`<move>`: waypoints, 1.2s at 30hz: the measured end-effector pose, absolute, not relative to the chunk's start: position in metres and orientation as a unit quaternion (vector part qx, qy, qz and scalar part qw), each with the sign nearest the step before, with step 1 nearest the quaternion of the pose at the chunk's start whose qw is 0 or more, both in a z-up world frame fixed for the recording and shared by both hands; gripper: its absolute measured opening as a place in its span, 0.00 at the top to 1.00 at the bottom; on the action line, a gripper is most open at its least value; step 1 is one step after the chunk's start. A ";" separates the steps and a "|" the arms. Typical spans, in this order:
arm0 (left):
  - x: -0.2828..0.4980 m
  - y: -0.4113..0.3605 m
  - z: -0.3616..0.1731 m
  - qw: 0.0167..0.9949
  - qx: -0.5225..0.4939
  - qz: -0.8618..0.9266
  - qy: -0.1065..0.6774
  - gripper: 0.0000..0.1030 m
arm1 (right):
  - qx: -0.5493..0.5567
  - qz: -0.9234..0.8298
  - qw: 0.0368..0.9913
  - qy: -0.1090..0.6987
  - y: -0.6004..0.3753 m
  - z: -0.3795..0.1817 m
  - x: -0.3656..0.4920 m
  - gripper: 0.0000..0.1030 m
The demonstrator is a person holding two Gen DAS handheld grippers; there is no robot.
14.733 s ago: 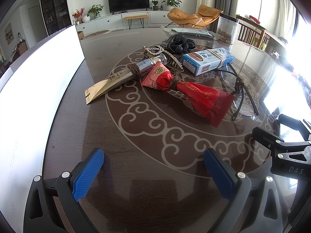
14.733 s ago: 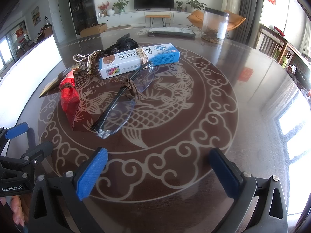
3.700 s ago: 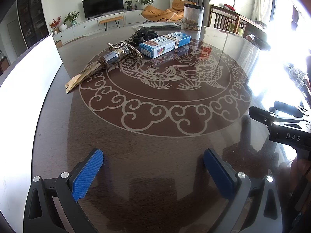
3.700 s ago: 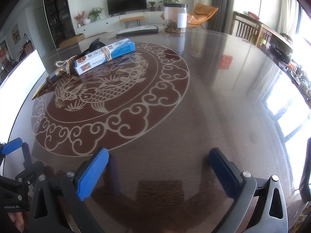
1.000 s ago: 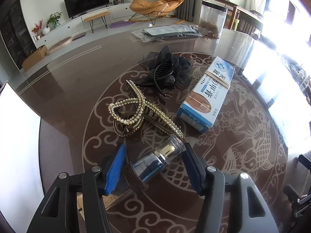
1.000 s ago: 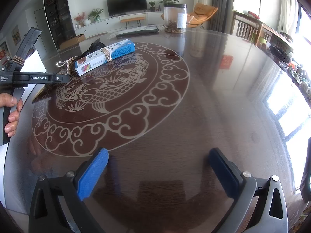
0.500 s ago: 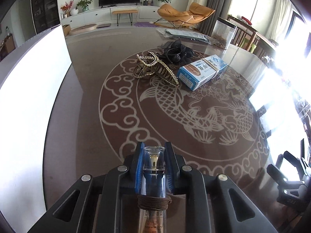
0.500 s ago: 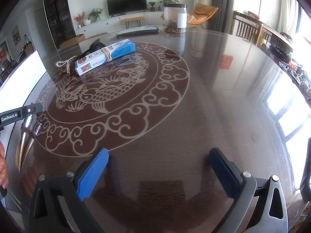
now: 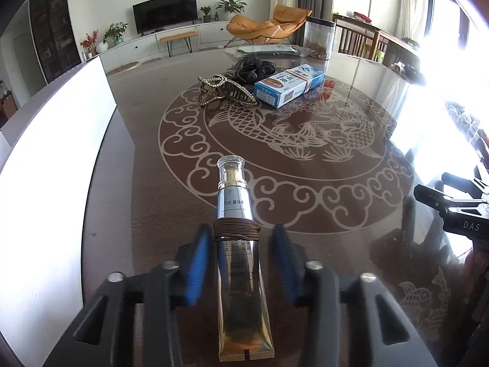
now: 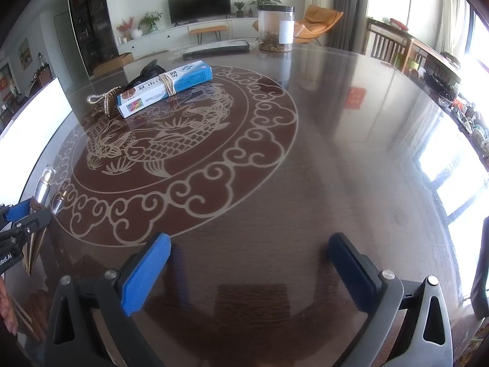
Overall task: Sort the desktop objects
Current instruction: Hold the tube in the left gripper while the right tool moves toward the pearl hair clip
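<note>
Gold-and-silver cosmetic tube (image 9: 233, 202), bound with brown cord (image 9: 237, 229), lies on the dark glossy counter (image 9: 305, 214) just right of a white panel (image 9: 61, 137). Its long axis runs straight out between the blue pads of the left tongs (image 9: 241, 237), clear cap pointing away. These tongs have just been opening; a narrow gap shows on each side, so the tube looks released rather than gripped. Farther off, a pearl-studded hair claw (image 9: 224, 90), a black fabric hair clip (image 9: 253, 67) and a banded blue carton (image 9: 288, 85) await sorting, nearer the left hand. At right, the right tongs (image 10: 249, 244) hang wide and empty.
</note>
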State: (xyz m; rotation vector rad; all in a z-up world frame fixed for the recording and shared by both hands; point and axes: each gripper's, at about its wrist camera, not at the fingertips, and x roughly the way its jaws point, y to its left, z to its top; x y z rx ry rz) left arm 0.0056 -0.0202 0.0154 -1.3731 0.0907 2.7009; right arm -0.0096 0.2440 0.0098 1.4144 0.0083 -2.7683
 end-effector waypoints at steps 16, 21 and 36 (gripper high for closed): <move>0.001 -0.045 0.013 0.001 -0.433 0.901 0.002 0.72 | 0.455 -0.890 0.016 0.004 0.243 0.009 -0.010 0.00; 0.000 -0.045 0.012 0.003 -0.432 0.902 -0.001 0.72 | 0.456 -0.890 0.015 0.006 0.244 0.009 -0.010 0.00; 0.002 -0.049 0.012 0.010 -0.431 0.902 -0.015 0.72 | 0.457 -0.889 0.014 0.008 0.243 0.009 -0.010 0.00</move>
